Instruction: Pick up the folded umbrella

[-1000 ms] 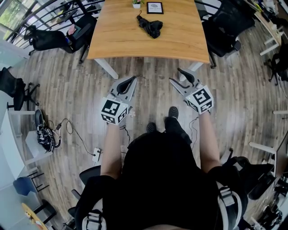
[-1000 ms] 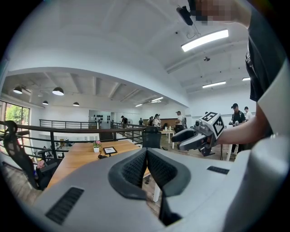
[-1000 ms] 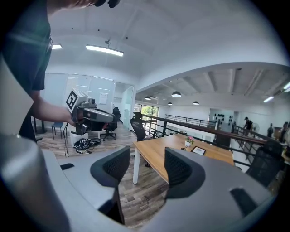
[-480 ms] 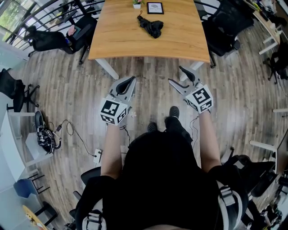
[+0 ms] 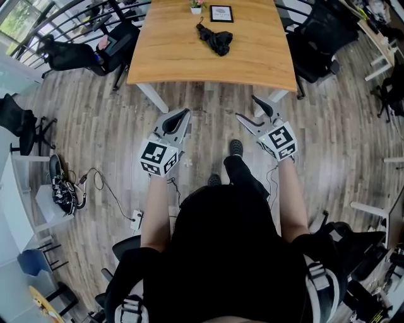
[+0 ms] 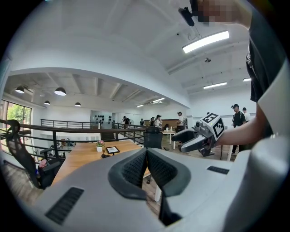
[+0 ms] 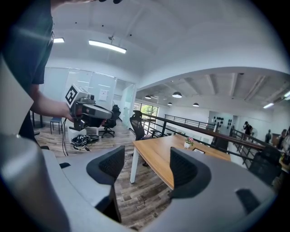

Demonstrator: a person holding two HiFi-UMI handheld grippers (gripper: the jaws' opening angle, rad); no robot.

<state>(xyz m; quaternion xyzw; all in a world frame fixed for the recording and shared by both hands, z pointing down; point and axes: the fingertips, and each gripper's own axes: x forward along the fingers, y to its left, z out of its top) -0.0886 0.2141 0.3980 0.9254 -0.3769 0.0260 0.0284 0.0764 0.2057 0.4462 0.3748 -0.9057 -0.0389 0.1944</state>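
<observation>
The folded black umbrella (image 5: 214, 40) lies on the far part of a wooden table (image 5: 189, 60), next to a small picture frame (image 5: 221, 13) and a potted plant (image 5: 197, 5). Both grippers hang over the floor in front of the table's near edge, well short of the umbrella. My left gripper (image 5: 180, 117) is shut with nothing in it; its pads meet in the left gripper view (image 6: 146, 156), where the umbrella (image 6: 104, 155) is a small dark shape on the table. My right gripper (image 5: 250, 108) has its jaws opening, with only floor and table between them (image 7: 145, 168).
Black office chairs stand at the table's left (image 5: 76, 55) and right (image 5: 319, 35) ends. White table legs (image 5: 150, 98) come down near the grippers. A bundle of cables (image 5: 64, 189) lies on the wooden floor at the left. People stand far off in the left gripper view.
The right gripper's jaws have spread wider. The person's foot has stepped forward towards the table. Both hands have stayed about where they were.
</observation>
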